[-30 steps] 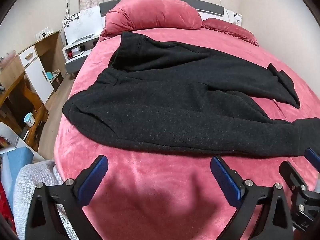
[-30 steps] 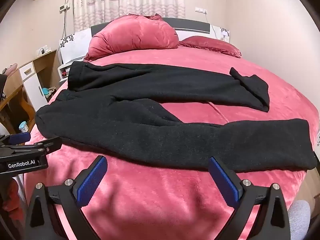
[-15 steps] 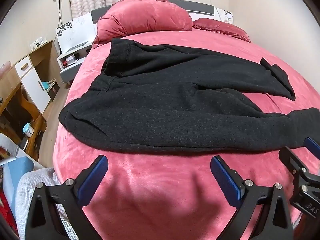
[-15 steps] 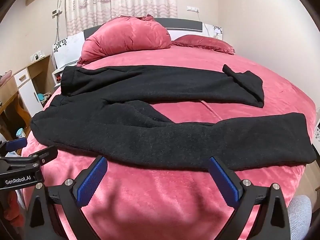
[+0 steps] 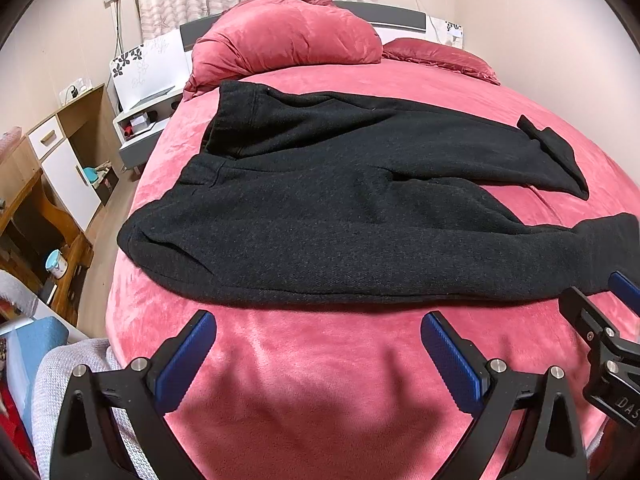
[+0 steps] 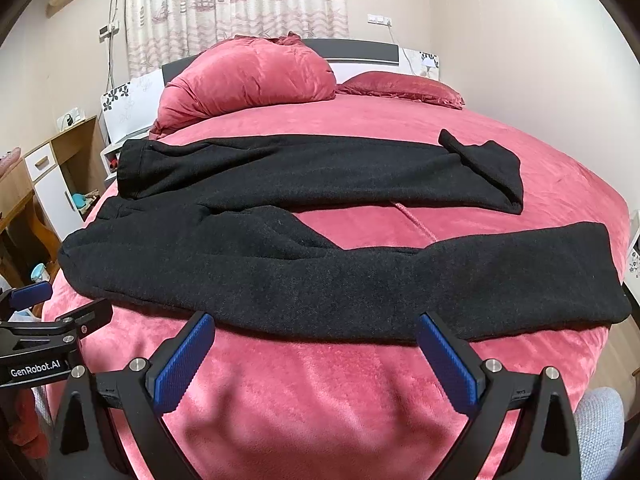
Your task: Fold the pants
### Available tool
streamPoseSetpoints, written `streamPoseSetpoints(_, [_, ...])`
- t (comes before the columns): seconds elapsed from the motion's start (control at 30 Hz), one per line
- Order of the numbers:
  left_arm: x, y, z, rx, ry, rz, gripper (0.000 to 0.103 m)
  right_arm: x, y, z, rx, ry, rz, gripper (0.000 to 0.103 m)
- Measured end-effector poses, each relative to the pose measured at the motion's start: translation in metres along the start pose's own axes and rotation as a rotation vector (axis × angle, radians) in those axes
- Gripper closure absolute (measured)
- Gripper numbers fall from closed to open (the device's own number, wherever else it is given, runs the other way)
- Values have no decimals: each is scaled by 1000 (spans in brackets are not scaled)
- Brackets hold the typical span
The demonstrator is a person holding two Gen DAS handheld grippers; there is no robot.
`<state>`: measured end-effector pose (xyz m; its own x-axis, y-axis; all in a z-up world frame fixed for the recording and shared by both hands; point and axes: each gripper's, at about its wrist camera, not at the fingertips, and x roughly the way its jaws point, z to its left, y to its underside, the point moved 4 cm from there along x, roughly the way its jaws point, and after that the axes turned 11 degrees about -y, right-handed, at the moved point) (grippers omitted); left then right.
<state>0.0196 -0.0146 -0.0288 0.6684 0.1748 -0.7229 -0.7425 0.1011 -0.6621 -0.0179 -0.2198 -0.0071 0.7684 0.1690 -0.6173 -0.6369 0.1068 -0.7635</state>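
Left tongs [image 5: 318, 354]: blue pads apart, empty, low over near edge of bed [image 5: 320, 408], just short of pants. Right tongs [image 6: 316, 354]: pads apart, empty, tips at hem edge of near leg; contact cannot be told. Black pants [image 6: 280, 248] spread flat across red bed, waistband at left, legs running right; far leg's cuff folded back. Big red pillow [image 6: 248, 76] at headboard. Wooden cabinet [image 5: 60, 148] left of bed.
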Motion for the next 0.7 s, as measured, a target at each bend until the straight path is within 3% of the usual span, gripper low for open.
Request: streamPoseSetpoints(0.7, [-2, 1, -5, 20, 9, -8, 0, -4, -2, -3, 3, 25, -23, 1])
